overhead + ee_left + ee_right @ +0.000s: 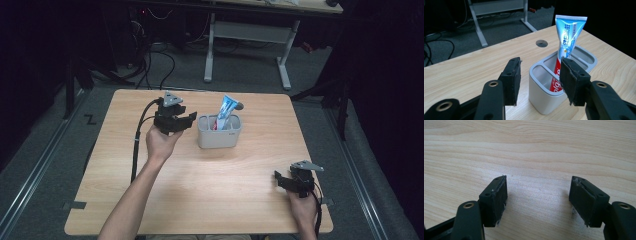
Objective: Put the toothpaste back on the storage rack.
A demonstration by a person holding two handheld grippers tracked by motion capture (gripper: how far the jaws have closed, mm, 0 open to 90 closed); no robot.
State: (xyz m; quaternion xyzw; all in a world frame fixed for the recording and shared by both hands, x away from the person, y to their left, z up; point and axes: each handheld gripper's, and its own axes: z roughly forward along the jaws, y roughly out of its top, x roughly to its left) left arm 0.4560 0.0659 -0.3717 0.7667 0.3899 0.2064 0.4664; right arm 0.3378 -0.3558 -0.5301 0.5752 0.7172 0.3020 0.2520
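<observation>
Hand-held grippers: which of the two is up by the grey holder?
The left hand-held gripper, jaws open beside the grey holder with the toothpaste tube. The right hand-held gripper sits apart near the table's front corner.

We note a light wooden table (200, 200) on grey carpet (75, 145). At twelve o'clock stands a white-legged desk (250, 32); cables (150, 60) lie at eleven. Surroundings are dark.

left claw (186, 121) raised, jaws apart, right claw (281, 179) low, jaws apart
</observation>
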